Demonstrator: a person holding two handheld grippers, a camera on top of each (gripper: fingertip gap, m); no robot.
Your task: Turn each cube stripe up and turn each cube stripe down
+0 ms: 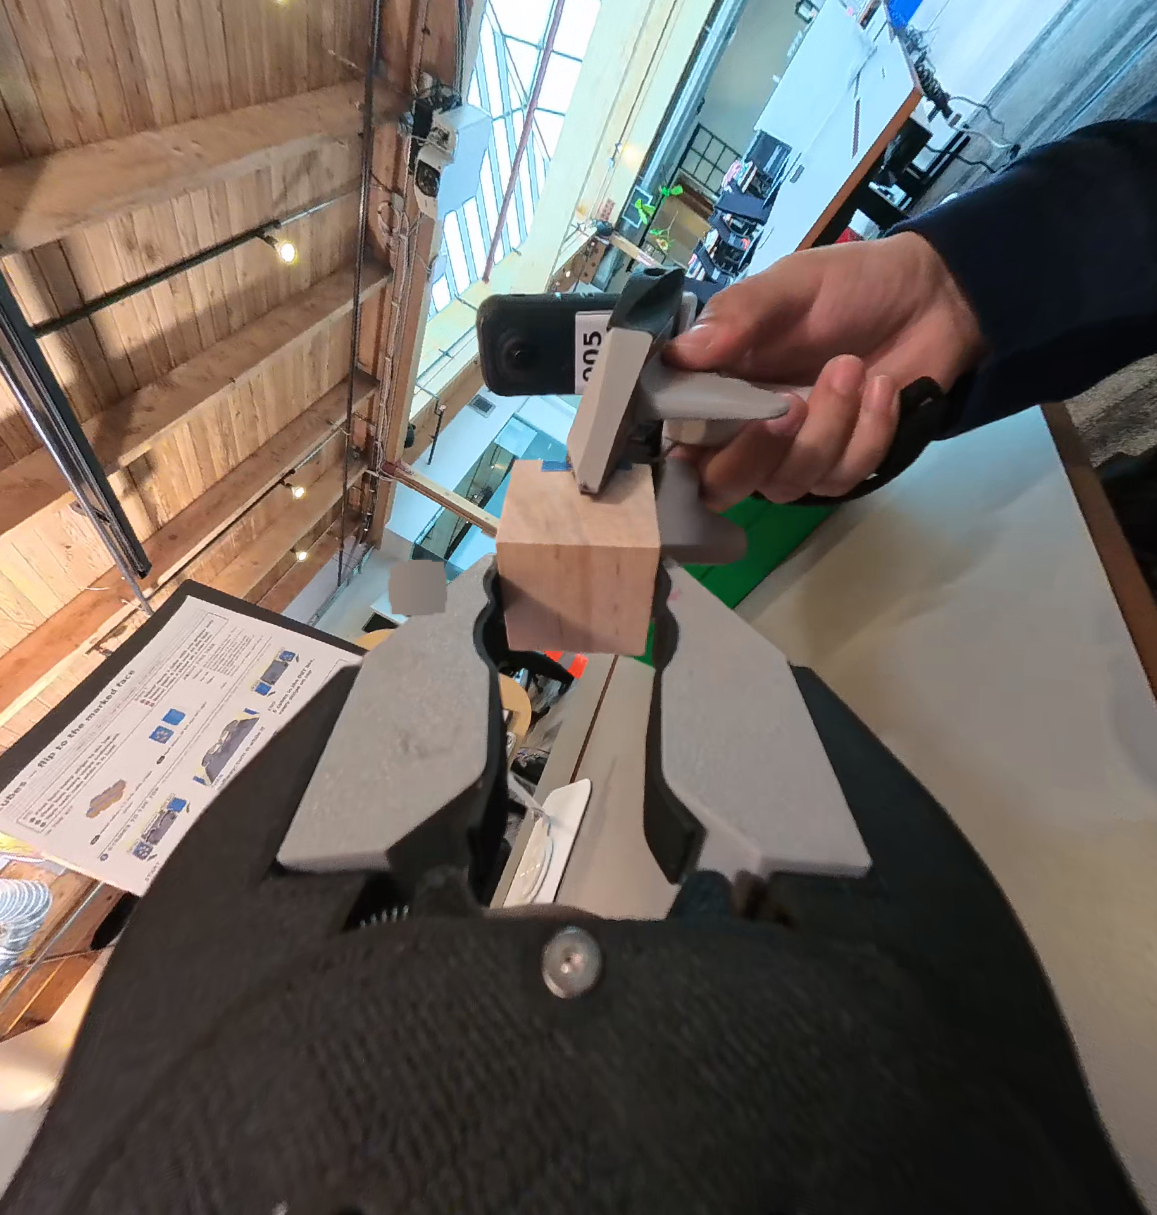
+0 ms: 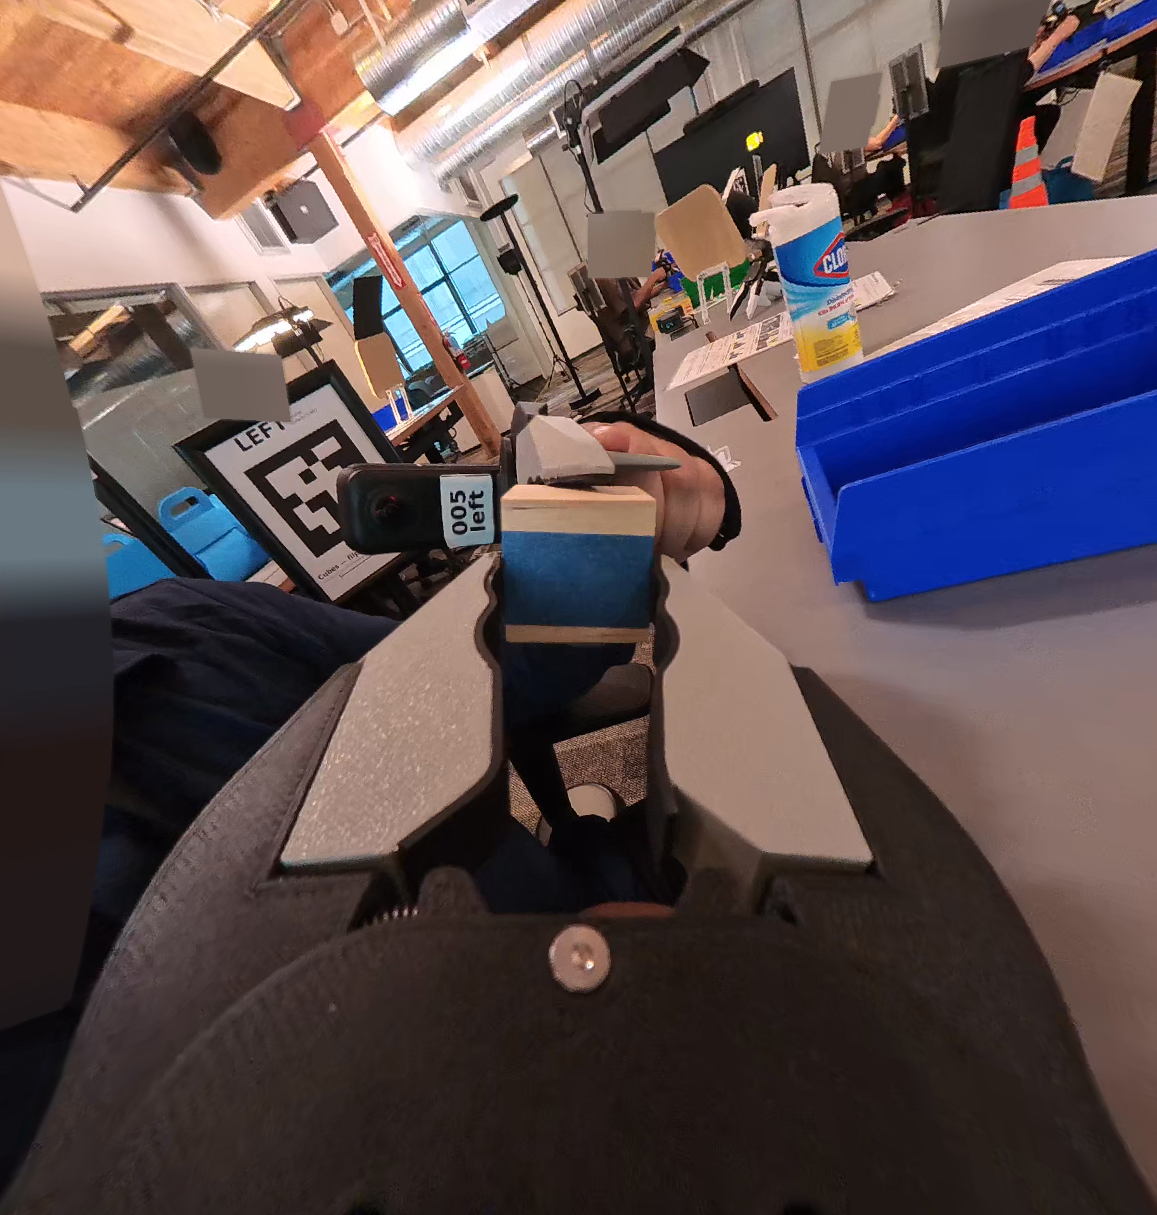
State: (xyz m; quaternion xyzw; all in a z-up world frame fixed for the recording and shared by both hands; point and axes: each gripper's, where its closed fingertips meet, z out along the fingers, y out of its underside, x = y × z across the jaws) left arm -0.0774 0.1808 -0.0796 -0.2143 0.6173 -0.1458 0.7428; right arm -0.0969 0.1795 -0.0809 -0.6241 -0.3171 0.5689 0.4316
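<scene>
A wooden cube is held up in the air between both grippers. My left gripper is shut on its two sides. My right gripper comes in from the upper right, held by a hand, with one finger on the cube's top face. In the right wrist view the cube shows a wide blue stripe facing the camera. My right gripper is shut on its sides. A finger of the left gripper lies on top of the cube.
Two blue bins and a wipes canister stand on the grey table to the right. A framed marker board stands at the left. An instruction sheet and a green patch show in the left wrist view.
</scene>
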